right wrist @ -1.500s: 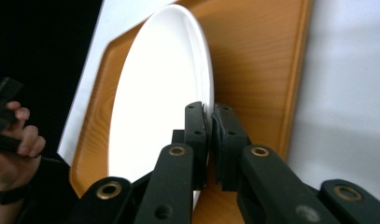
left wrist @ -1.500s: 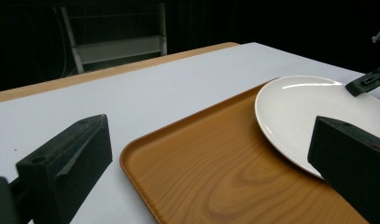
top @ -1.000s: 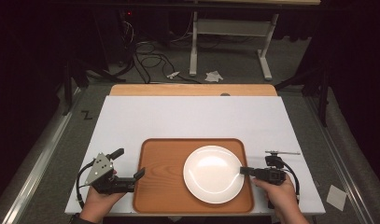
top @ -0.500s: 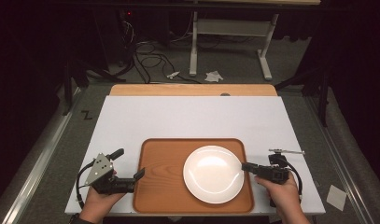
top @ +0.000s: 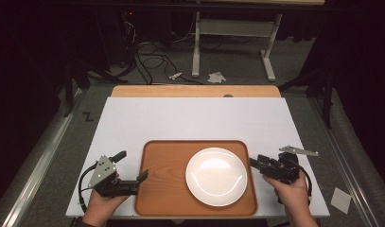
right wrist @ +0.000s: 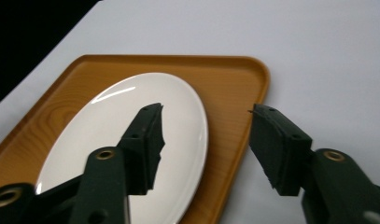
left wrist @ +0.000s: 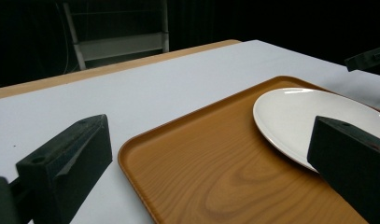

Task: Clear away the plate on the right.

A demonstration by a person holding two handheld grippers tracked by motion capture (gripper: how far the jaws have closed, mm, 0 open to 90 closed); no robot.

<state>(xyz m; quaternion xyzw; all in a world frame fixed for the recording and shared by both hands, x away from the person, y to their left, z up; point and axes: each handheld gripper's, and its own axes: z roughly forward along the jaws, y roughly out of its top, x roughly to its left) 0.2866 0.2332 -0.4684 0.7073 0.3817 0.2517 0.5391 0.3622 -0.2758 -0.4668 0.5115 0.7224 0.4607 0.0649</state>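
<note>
Fingers (right wrist: 145, 140) apart (both grippers) beside tray (top: 161, 161)

A white-topped table (top: 190, 118) carries a wooden tray (top: 164, 175) near its front edge.

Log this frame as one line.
left tongs: open, at tray left edge | right tongs: open, at right edge | plate: on tray, empty

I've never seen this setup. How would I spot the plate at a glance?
Start at the big white table, then find the brown wooden tray at its near edge, between the person's two hands. The plate lies flat in the tray's right half: round, glossy white and bare, the one pale thing on the wood. The left tongs and right tongs flank the tray.
</note>
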